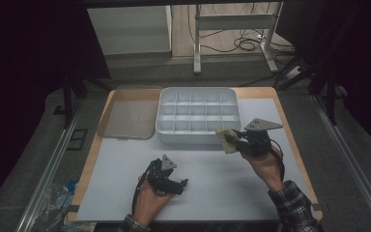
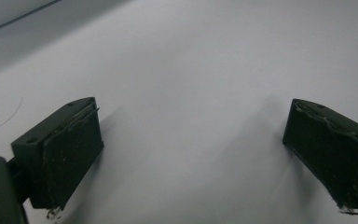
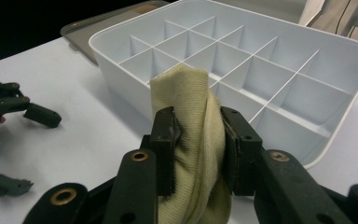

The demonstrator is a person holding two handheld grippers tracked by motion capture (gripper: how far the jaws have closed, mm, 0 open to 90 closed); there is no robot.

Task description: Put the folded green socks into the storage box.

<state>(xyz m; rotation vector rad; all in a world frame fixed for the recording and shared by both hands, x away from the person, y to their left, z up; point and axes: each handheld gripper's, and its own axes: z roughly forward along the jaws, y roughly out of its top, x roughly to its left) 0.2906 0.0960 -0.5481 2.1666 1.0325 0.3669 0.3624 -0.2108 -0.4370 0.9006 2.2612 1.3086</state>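
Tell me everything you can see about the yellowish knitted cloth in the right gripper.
The yellowish knitted cloth is a soft, ribbed fabric bundle, folded and bunched. The right gripper pinches it between its black pads, with its top bulging above them and the rest hanging below. It is held off the table, at the near edge of the white divided plastic box; whether it touches the box is unclear.
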